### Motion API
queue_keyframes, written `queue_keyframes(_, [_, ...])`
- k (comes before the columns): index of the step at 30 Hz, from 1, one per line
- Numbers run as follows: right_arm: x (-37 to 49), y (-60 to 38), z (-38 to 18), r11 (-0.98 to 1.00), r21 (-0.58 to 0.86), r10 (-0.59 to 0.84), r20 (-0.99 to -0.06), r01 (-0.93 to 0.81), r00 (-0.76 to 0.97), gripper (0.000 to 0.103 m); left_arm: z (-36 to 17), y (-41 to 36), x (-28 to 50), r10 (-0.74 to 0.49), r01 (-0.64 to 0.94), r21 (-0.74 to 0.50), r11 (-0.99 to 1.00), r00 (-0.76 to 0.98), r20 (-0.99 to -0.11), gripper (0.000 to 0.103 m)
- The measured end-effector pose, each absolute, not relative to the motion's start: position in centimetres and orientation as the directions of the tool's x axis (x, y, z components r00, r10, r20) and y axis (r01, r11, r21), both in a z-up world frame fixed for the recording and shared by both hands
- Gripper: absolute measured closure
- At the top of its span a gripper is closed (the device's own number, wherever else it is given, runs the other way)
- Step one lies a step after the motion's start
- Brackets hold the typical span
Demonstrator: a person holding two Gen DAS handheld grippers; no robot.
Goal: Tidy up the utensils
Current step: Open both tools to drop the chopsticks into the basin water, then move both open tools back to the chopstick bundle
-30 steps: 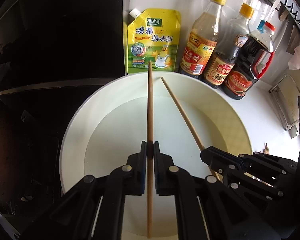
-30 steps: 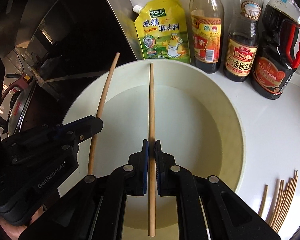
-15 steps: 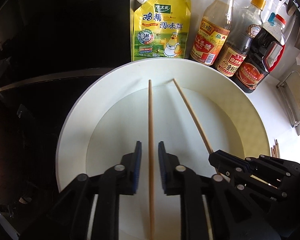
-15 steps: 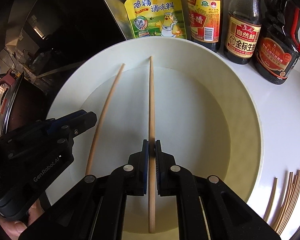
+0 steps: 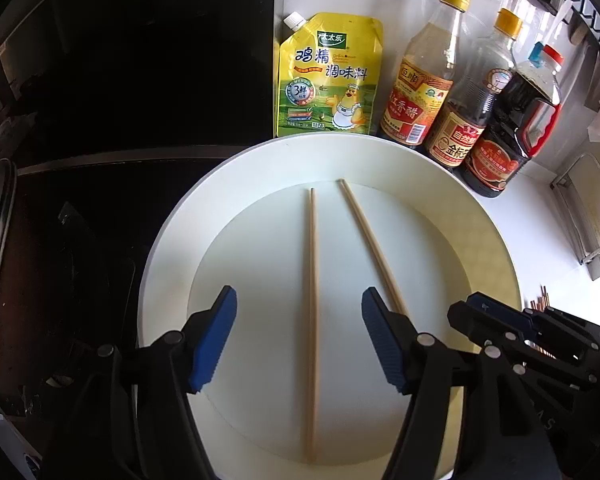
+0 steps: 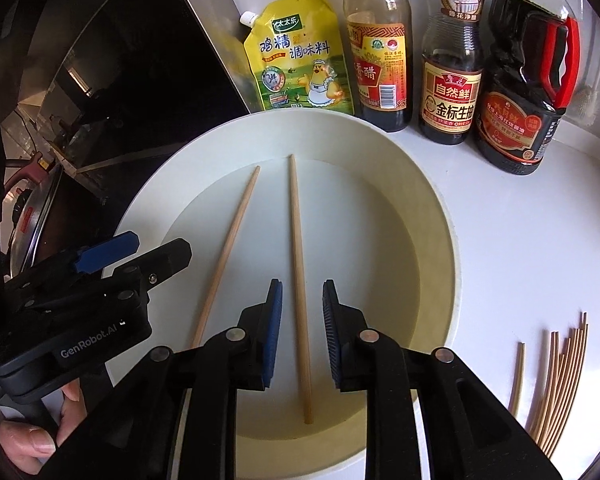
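Two wooden chopsticks lie in the white bowl (image 5: pixel 488 240), the left chopstick (image 5: pixel 312 300) straight, the right chopstick (image 5: pixel 370 244) angled towards it at the far end. The left gripper (image 5: pixel 296 336) has its jaws wide and opening; the right gripper (image 6: pixel 300 334) is narrower, opening too, neither touching wood. This looks like the release step; next, both should lift clear and fetch from the spare sticks (image 6: pixel 560 376) on the desk (image 6: pixel 540 240), to the right.

Tan chopsticks (image 5: pixel 313 320), white bowl (image 5: pixel 168 264)
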State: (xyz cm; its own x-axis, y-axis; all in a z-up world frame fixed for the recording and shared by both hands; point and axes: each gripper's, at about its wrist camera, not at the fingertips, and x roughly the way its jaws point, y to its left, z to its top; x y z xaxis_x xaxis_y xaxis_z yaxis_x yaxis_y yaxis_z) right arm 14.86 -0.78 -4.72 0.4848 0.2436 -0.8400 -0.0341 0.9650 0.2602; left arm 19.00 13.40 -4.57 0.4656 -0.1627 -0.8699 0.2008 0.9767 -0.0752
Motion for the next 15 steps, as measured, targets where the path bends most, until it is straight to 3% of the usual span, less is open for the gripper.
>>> queue_keyframes(9, [10.7,-2.8,-3.6,0.965,0.256,0.243,-0.819,-0.049,0.520,0.076,-2.8,13.7,15.6,-0.182,0.195,-0.098,0.976,0.476,-0.860,0.031])
queue_keyframes(13, [8.2,-4.5,-3.7,0.968,0.244,0.236,-0.815,-0.056,0.530,0.069,-1.9,13.3,13.6,-0.184,0.194,-0.099,0.976,0.489,-0.853,0.014])
queue_keyframes(15, [6.8,-5.4,-3.6,0.970,0.235,0.229,-0.817,-0.056,0.530,0.069,-1.5,13.0,12.7,-0.175,0.189,-0.091,0.978,0.497,-0.850,0.012])
